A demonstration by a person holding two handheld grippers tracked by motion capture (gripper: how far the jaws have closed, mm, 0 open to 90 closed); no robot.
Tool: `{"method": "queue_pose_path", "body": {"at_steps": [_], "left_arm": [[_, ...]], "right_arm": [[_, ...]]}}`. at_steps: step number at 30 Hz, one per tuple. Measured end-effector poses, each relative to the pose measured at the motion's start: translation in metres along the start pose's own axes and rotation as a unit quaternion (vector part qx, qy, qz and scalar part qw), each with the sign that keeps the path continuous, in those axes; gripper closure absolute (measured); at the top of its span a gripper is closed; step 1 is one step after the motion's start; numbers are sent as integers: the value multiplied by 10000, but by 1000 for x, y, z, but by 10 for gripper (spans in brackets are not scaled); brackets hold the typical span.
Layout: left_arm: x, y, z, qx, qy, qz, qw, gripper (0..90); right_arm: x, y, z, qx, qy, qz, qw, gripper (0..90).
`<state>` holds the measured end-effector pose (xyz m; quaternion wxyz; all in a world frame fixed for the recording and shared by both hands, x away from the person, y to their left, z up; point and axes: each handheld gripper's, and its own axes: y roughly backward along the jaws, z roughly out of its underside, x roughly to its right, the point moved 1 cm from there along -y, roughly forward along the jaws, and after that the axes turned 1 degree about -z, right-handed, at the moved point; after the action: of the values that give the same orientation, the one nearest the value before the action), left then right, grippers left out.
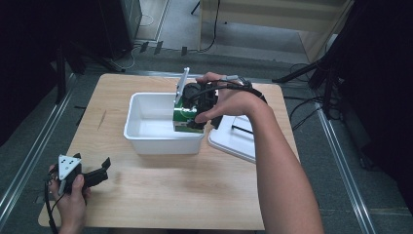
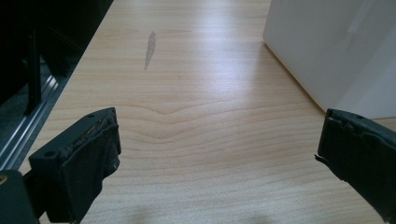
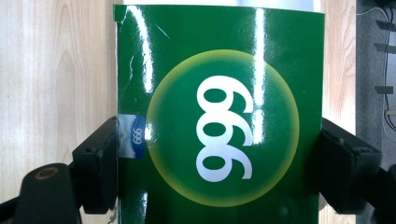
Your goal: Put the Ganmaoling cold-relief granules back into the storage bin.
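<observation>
while right gripper point(image 1: 195, 114) clamps green box point(image 3: 219, 116) over white tub point(image 1: 146, 131), left gripper point(image 1: 100, 170) gapes on pale wood table point(image 1: 170, 195); grey floor.

Green box point(image 3: 219, 116) with a yellow-ringed circle (white "999"), white bin point(image 1: 146, 122), black claw point(image 1: 195, 114).

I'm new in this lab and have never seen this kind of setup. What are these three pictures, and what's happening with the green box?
A person sits at a wooden table with a hand-held two-jaw gripper in each hand. The high view looks down from above; the other two come from cameras riding on the grippers. The right gripper is shut on a green box printed with "999", holding it at the right end of a white tub. A white lid lies to the tub's right. The left gripper is open, jaws wide apart with bare table between them, near the front left corner.
</observation>
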<state>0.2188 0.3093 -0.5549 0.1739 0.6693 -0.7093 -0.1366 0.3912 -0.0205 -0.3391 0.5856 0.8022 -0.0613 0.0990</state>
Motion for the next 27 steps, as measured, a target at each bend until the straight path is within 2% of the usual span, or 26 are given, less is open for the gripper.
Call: {"method": "queue_pose_path", "body": {"at_steps": [14, 19, 20, 23, 25, 26, 27], "left_arm": [[-1, 0, 0, -2, 19, 15, 10000, 0], [-1, 0, 0, -6, 15, 15, 10000, 0], [-1, 0, 0, -7, 17, 14, 10000, 0], [-1, 0, 0, -5, 21, -10, 10000, 0], [0, 0, 0, -10, 12, -8, 10000, 0], [0, 0, 0, -2, 21, -10, 10000, 0], [-1, 0, 0, 5, 29, -13, 10000, 0]], "right_arm": [[9, -20, -5, -67, 168, 93, 9998, 160], [9, -27, -4, -121, 75, 65, 9999, 160], [11, -32, -3, -62, 161, 70, 9998, 160], [11, -36, -1, -89, 141, 92, 9998, 160], [11, -40, 1, -139, 26, 71, 9999, 159], [13, -43, 2, -68, 110, 75, 9999, 159], [13, -46, 3, -89, 10, 29, 10000, 159]]}}
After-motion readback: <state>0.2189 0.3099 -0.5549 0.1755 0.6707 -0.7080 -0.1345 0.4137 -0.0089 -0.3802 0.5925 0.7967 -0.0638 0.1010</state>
